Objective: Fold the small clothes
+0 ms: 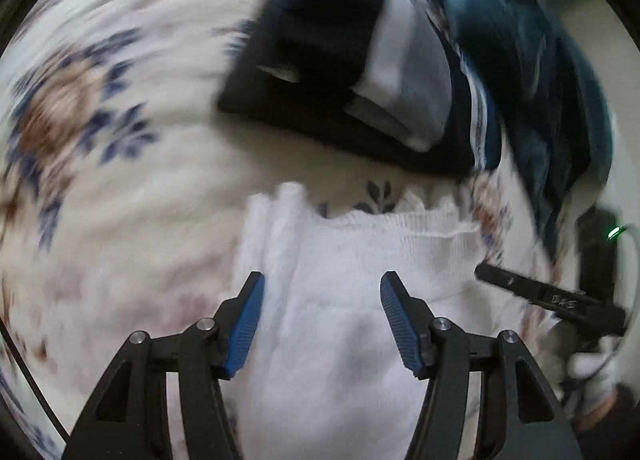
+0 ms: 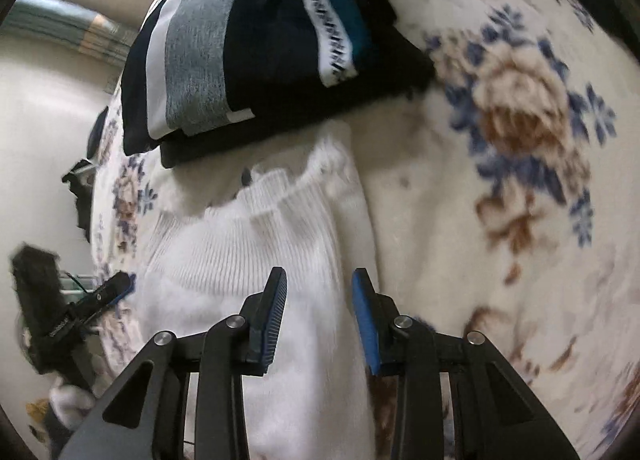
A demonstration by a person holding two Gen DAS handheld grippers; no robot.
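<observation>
Floral blanket (image 2: 520, 260): a white knit garment (image 2: 248, 260) is approached by the open, empty left gripper (image 1: 322, 316) and right gripper (image 2: 320, 316); grasping its edges is required next.

Sock (image 1: 360, 300) on blanket (image 1: 120, 179) — folded stack (image 1: 340, 59) behind.

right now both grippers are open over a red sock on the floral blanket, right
Not quite: the sock is white, not red, as the right wrist view shows. Both the left gripper and right gripper are open over it on the floral blanket.
</observation>
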